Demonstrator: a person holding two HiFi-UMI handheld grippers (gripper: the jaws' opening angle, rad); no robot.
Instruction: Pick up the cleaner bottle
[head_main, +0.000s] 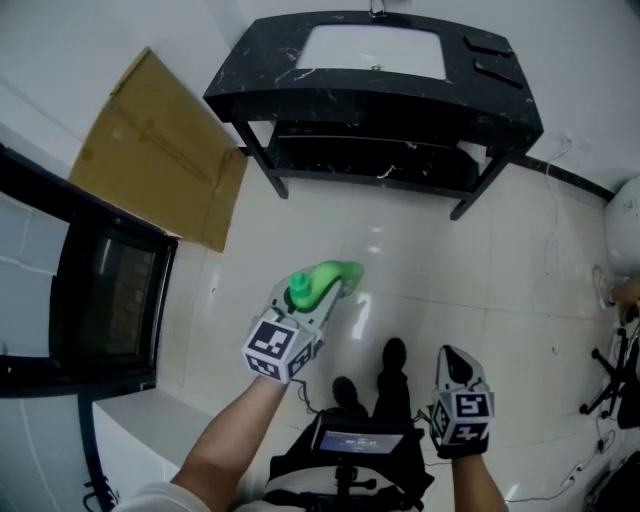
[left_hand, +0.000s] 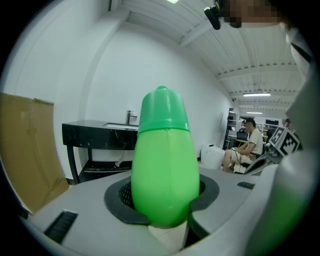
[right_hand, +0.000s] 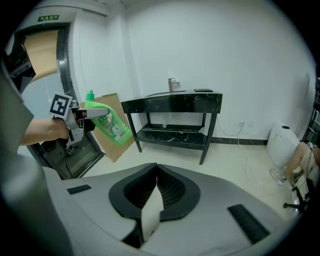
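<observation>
Left gripper (head_main: 318, 305) jaws clamped on green cleaner bottle (left_hand: 165, 165), label print unreadable

Table (head_main: 260, 80) stands beyond bottle (head_main: 328, 276) in left gripper (head_main: 316, 300).

Grey left gripper (head_main: 322, 300) and right gripper (head_main: 453, 356), black-white cubes

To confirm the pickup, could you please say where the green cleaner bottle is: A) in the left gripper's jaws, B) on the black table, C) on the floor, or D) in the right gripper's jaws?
A: the left gripper holds the green cleaner bottle between its jaws, in midair.
</observation>
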